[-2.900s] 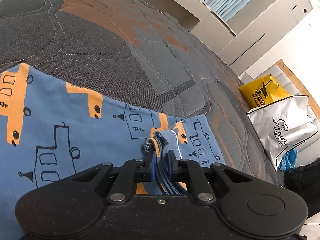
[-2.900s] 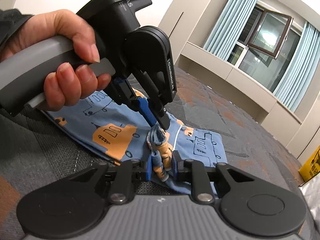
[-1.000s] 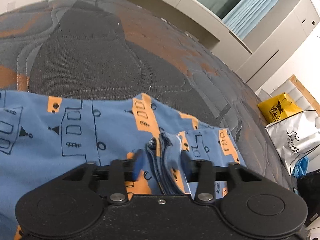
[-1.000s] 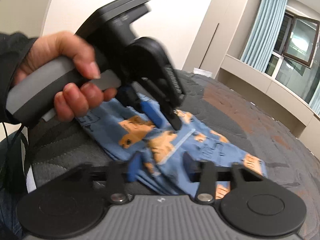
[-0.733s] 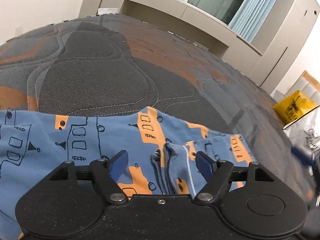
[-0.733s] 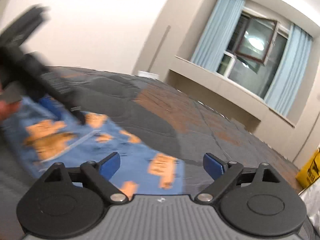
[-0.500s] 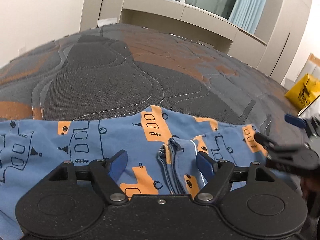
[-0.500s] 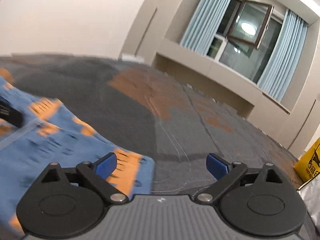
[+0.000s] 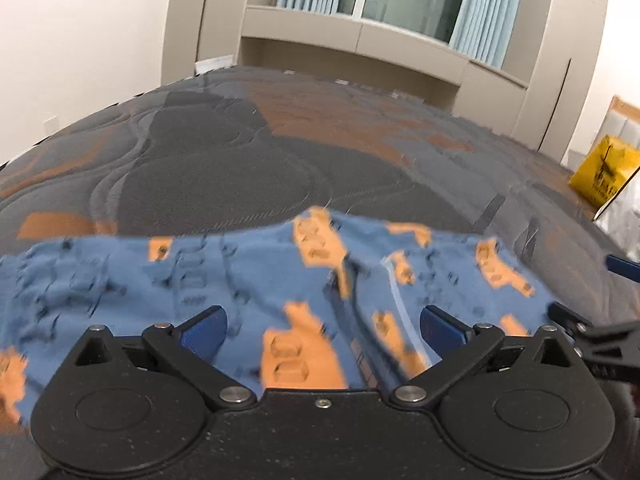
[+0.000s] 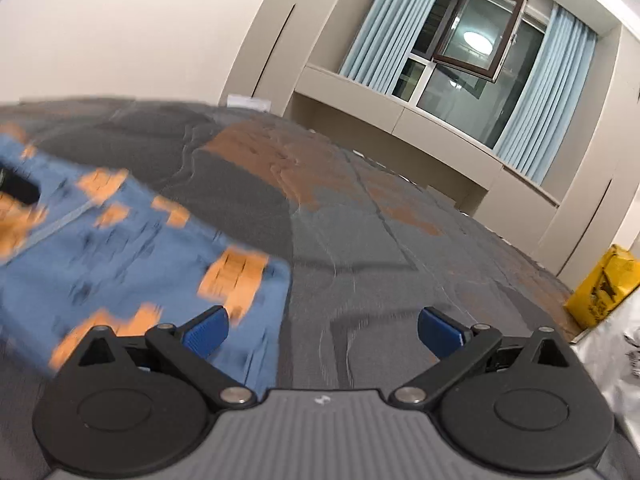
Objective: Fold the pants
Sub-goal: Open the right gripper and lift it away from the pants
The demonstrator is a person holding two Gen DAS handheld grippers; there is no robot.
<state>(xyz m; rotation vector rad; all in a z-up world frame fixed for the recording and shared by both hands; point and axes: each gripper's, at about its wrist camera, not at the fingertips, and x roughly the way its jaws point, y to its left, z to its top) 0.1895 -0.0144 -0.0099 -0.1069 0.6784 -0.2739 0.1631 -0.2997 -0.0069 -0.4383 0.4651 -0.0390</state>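
**Both Tongs Empty Over the Spread Pants**

On the quilted grey and orange mattress [image 9: 224, 176] the blue pants [image 9: 256, 272] with orange patches lay spread flat, a bunched seam running down near their middle. The left gripper [image 9: 322, 330] hung over that seam with its blue pads [image 9: 202, 330] far apart and nothing between them. The right gripper [image 10: 322, 330] was just as wide and just as empty, sitting over the near right edge of the cloth, where the pants [image 10: 132, 248] ended and bare mattress [image 10: 360, 248] began. Its dark tip [image 9: 592, 344] showed at the right border of the left camera's view, close to the cloth edge. Both views were smeared by motion, so fine creases could not be read.

The step in hand looked like picking fresh grip points for the next fold. To do it well, each gripper would best come down on an outer corner or hem, not on the bunched middle, and pinch every layer at once, so the lower layer is not left behind. The two grips should sit level with each other, so the fold line comes out straight. Lifting only a little and carrying the cloth over slowly would keep the thin fabric from dragging or wrinkling. A yellow bag [image 10: 600, 292] stood beyond the mattress, well clear of the work.
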